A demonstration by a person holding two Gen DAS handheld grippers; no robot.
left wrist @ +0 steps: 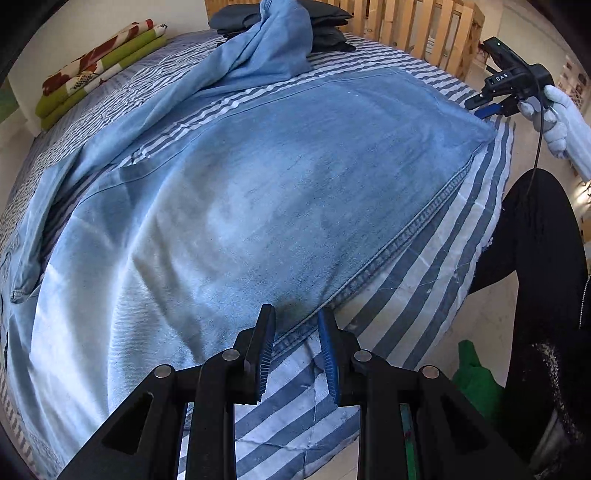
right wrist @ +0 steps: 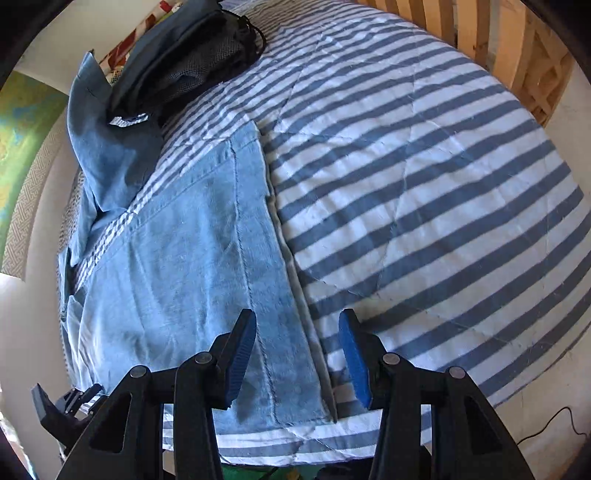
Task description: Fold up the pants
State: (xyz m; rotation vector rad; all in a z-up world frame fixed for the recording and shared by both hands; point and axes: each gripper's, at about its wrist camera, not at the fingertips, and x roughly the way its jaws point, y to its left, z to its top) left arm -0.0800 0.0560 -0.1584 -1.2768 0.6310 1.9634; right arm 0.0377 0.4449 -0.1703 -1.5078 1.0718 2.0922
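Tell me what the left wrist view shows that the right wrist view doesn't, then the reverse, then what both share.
Left wrist only: a white-gloved hand holding the right gripper, and folded green and red floral bedding.
Right wrist only: a green patterned wall hanging.
Both: the light blue denim pants spread on the blue-and-white striped bedspread, a dark folded clothes stack, and wooden slats.

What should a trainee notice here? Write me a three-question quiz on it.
1. True or false: the left gripper and the right gripper both stand open, holding nothing.
2. The jeans lie on: A) a striped quilt; B) a bare wooden floor; C) a white towel.
3. Name what is stacked at the quilt's far end.
Key: 1 true; 2 A; 3 dark folded clothes.
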